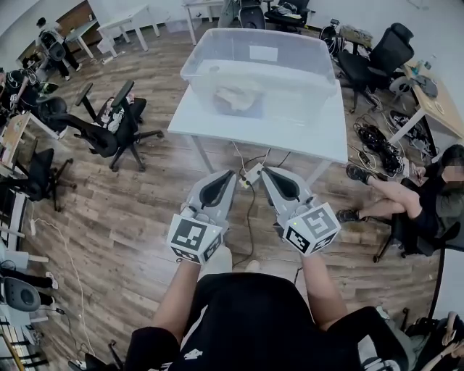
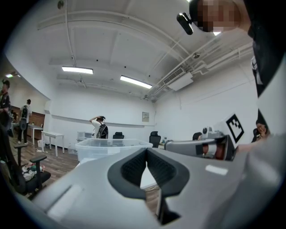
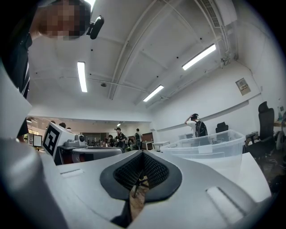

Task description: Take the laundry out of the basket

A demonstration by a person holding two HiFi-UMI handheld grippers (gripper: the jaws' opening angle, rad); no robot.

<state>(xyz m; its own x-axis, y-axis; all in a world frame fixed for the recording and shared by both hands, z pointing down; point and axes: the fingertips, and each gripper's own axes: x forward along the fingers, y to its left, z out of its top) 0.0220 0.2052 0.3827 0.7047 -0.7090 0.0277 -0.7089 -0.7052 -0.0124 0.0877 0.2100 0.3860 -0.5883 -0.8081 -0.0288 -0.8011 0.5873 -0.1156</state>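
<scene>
Holds left hand-held gripper (image 1: pixel 229 176) and right hand-held gripper (image 1: pixel 267 174) side by side, both closed on nothing, apart from the white desk (image 1: pixel 319 138) carrying a clear plastic basket (image 1: pixel 204 71) with pale crumpled laundry (image 1: pixel 235 99) inside

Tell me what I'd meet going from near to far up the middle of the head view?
Person's black shirt → left tongs and right tongs, side by side → white table → clear plastic bin holding laundry → black office chairs at the far end.

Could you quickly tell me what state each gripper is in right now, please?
Left gripper: closed, holding nothing.
Right gripper: closed, holding nothing.
</scene>
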